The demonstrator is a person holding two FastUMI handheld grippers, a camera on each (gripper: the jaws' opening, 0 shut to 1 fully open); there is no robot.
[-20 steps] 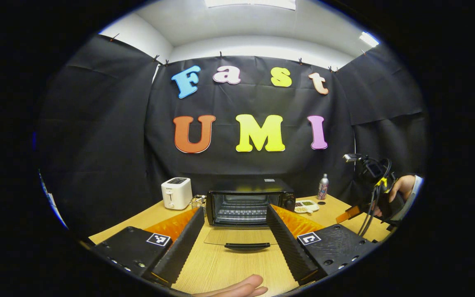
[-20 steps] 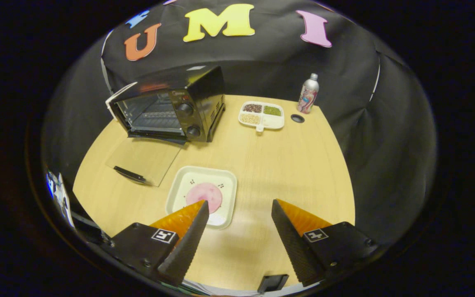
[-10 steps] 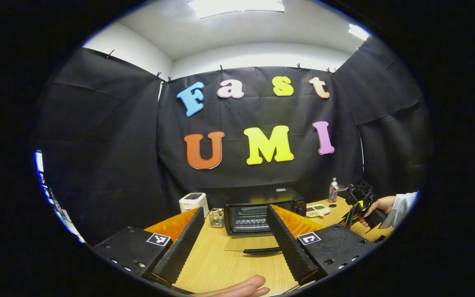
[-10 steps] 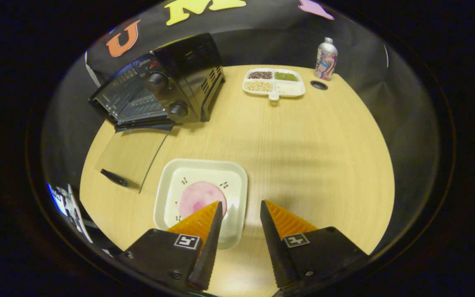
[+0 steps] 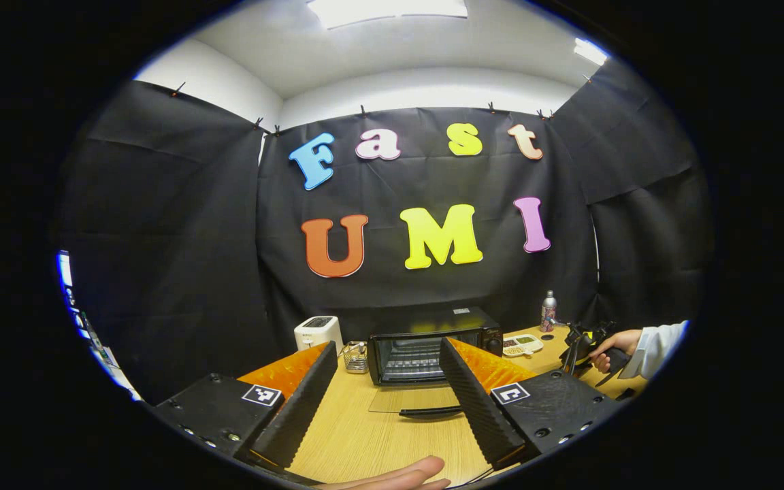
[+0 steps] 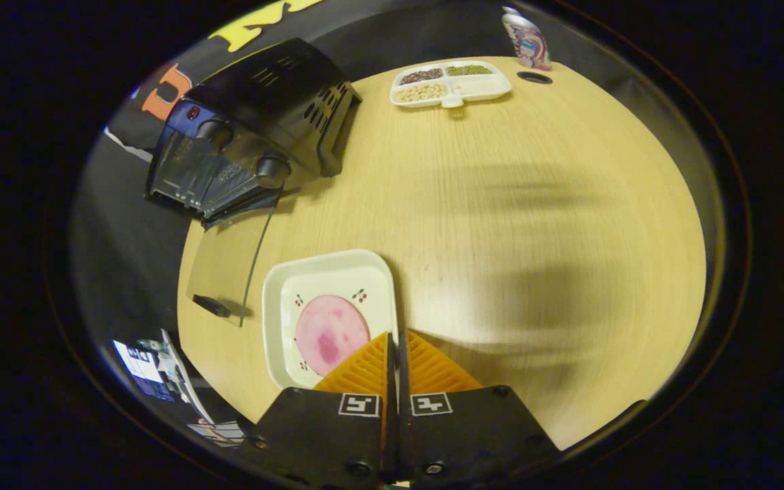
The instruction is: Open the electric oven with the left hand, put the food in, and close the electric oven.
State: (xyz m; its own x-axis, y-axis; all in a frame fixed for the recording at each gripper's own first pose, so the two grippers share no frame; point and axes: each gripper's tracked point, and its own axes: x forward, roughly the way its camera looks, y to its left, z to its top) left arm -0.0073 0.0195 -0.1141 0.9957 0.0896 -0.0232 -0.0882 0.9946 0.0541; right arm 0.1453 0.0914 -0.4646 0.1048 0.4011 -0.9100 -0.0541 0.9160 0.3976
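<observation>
In the left gripper view, a white toaster (image 5: pixel 318 333) stands at the left on the wooden table (image 5: pixel 365 435). Next to it is a small wire basket (image 5: pixel 355 357), then the black electric oven (image 5: pixel 433 342) in the middle. The oven door (image 5: pixel 412 400) lies flat and open on the table. The left gripper (image 5: pixel 385 391) holds nothing and its two fingers are wide apart. A silver bottle (image 5: pixel 548 310) stands farther right, and a hand (image 5: pixel 613 342) holds the other gripper there. In the right gripper view, the oven (image 6: pixel 256 129) is at the upper left. The white plate (image 6: pixel 327 316) with a pink slice of food (image 6: pixel 331 333) sits in front of it. The right gripper (image 6: pixel 395 354) has its fingers pressed together on the plate's right rim. A white snack tray (image 6: pixel 450 85) sits far back.
</observation>
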